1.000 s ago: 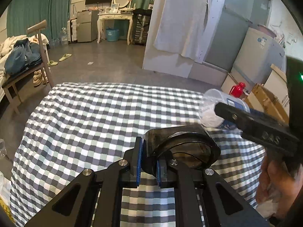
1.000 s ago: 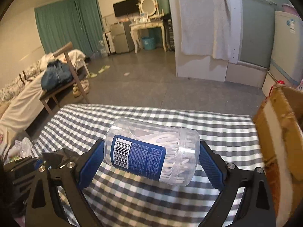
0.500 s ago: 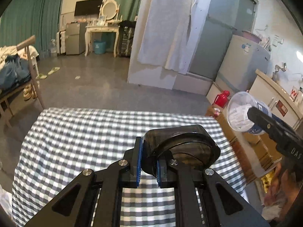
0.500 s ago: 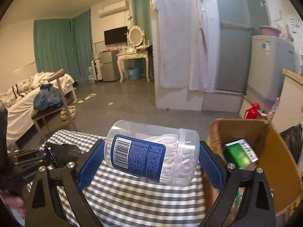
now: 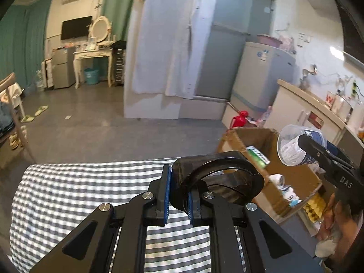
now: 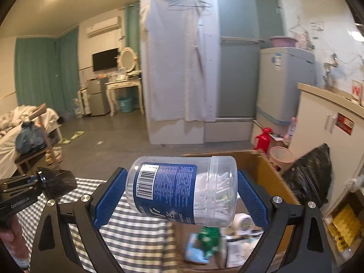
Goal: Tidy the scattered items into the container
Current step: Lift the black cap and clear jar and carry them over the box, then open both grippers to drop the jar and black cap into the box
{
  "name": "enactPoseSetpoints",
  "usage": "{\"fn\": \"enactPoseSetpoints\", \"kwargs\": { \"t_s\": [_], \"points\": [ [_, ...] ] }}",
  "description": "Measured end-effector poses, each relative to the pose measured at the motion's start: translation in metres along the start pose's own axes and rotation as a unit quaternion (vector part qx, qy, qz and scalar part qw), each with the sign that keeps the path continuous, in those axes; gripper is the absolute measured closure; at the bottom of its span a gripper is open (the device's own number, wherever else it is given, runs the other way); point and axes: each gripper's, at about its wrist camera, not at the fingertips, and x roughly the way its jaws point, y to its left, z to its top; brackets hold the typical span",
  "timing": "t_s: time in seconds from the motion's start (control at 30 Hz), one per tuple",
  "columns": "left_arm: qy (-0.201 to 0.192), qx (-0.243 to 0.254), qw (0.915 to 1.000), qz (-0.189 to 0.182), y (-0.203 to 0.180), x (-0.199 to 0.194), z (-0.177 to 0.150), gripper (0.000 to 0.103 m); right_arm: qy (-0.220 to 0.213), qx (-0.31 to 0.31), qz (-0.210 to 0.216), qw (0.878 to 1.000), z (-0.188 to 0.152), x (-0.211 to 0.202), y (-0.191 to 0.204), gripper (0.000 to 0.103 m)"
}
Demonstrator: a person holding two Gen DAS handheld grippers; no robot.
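Note:
My right gripper point(image 6: 180, 193) is shut on a clear plastic jar point(image 6: 182, 188) with a blue label and white sticks inside. It holds the jar sideways, end to end, over the open cardboard box point(image 6: 268, 173). In the left wrist view the same jar point(image 5: 298, 145) hangs above the cardboard box point(image 5: 295, 177) at the right. My left gripper point(image 5: 177, 195) is shut on the rim of a dark smoky plastic cup point(image 5: 218, 179), held above the checked tablecloth point(image 5: 79, 188). From the right wrist view that dark cup point(image 6: 58, 183) shows at the far left.
The box stands just past the table's right edge and holds a green packet point(image 5: 257, 155), tape rolls and small packs. A red flask point(image 6: 264, 138), a pink bin point(image 6: 281, 158) and a black bag point(image 6: 309, 177) sit beyond it. A white cabinet point(image 5: 302, 111) stands to the right.
Both grippers rose and swung right, away from the table's middle. The jar went from above the cloth to over the box. The dark cup now nears the table's right edge.

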Motion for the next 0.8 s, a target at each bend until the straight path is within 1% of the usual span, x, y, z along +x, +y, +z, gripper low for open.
{"fn": "enactPoseSetpoints", "kwargs": {
  "t_s": [0.17, 0.4, 0.63, 0.8],
  "points": [
    [0.003, 0.019, 0.9996, -0.019, -0.031, 0.012, 0.006, 0.091, 0.010, 0.013, -0.026, 1.000, -0.003, -0.002, -0.032, 0.008],
    [0.006, 0.049, 0.9975, -0.050, -0.076, 0.027, 0.014, 0.091, 0.032, 0.017, -0.057, 0.998, -0.012, 0.002, -0.065, 0.008],
    [0.016, 0.079, 0.9933, -0.083, -0.117, 0.045, 0.013, 0.091, 0.072, 0.009, -0.075, 0.995, -0.027, 0.020, -0.084, 0.008],
    [0.028, 0.090, 0.9909, -0.096, -0.139, 0.060, 0.011, 0.091, 0.096, 0.000, -0.078, 0.992, -0.038, 0.029, -0.087, 0.008]
  ]
}}
